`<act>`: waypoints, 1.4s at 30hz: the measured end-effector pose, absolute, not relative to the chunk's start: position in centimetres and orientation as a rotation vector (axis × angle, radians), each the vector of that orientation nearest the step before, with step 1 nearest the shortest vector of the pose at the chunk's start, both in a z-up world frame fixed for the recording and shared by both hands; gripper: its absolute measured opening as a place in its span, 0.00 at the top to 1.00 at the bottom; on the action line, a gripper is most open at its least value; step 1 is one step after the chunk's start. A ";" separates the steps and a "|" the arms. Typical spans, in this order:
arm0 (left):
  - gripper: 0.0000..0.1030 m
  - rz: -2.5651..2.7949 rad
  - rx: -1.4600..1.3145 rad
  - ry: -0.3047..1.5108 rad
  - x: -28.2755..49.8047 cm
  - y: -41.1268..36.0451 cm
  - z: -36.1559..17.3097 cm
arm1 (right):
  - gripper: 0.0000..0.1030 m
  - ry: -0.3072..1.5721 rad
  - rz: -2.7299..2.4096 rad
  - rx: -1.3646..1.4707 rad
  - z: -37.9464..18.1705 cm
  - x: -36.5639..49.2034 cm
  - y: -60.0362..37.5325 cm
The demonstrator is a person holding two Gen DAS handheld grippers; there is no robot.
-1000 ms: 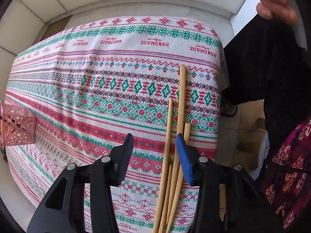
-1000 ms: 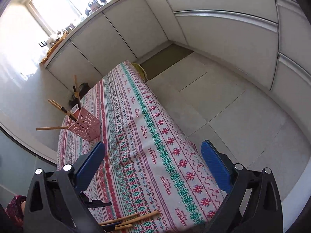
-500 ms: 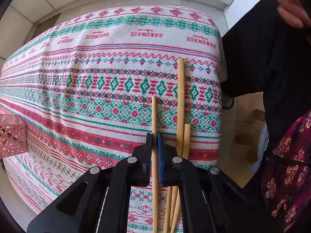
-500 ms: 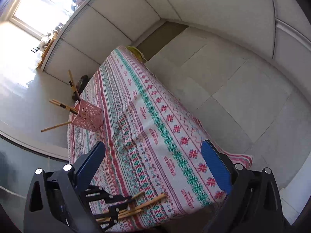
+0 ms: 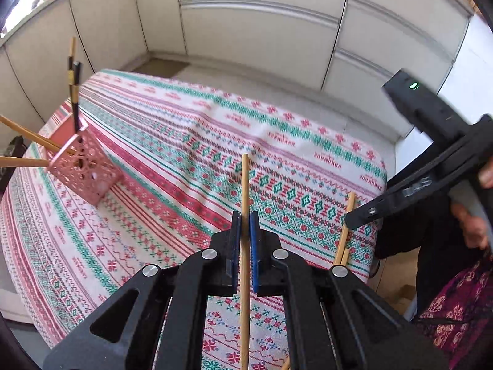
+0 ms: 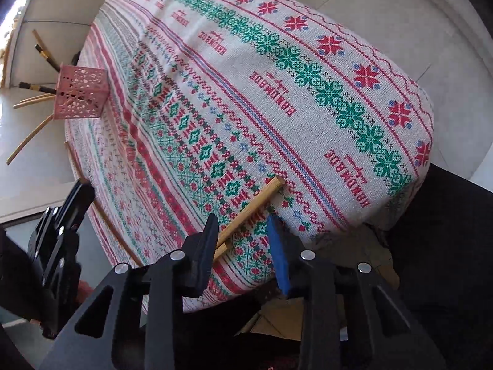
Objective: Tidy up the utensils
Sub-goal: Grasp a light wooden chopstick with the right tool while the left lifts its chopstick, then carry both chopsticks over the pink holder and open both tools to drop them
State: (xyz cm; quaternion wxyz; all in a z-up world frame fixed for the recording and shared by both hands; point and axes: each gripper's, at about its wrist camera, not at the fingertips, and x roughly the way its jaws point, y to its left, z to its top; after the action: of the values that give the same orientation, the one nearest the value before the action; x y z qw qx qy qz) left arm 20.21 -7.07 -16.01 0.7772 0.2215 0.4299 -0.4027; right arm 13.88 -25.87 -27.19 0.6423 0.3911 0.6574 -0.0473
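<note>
While we hold one wooden chopstick (image 5: 245,203) clamped between the blue pads of the left tongs (image 5: 245,228), the job in hand is, as we judge it, carrying that stick across to the pink holder (image 5: 84,171) at the far left of the table (image 5: 308,141). The stick runs straight along the tongs, its tip pointing out ahead, and it appears lifted off the patterned cloth.

Several chopsticks stand or lean out of the pink holder at wide angles, some pale, some dark-handled. To seat ours well we should tip the tongs so the stick comes down nearly upright over the holder's open top, choosing a gap between the leaning sticks so as not to knock them. The holder looks light and perforated, so a sideways push could slide or tip it; we lower gently and release only once the tip is inside.

The right tongs (image 6: 243,234) stand with their jaws apart, empty, above the two chopsticks (image 6: 249,212) lying together near the table's edge; the left jaw is just beside them, though we cannot tell whether it touches. If we close there, we should centre the jaws over one stick, since gripping both at once may let one slip. These lie close to the edge, so a careless nudge could send them off onto the floor.
</note>
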 end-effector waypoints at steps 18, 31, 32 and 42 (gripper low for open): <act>0.95 -0.767 0.282 0.728 20.6 -2.1 -11.5 | 0.92 1.288 -0.130 0.824 -26.1 22.1 -21.6; 0.95 -0.703 0.178 0.632 21.2 -0.9 -9.4 | 0.92 1.143 -0.047 0.856 -25.0 24.5 -23.0; 0.95 -0.699 0.158 0.613 21.1 -0.6 -8.9 | 0.92 1.109 -0.027 0.828 -23.9 24.6 -22.9; 0.95 -0.651 -0.002 0.455 19.7 1.6 -5.2 | 0.92 0.833 0.084 0.535 -14.3 22.7 -21.6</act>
State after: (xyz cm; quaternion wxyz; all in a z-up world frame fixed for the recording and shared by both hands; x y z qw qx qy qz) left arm 19.67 1.65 -5.15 0.9222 -0.0009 0.2217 -0.3168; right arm 22.73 -21.60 -14.25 0.8791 0.2568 0.3995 0.0401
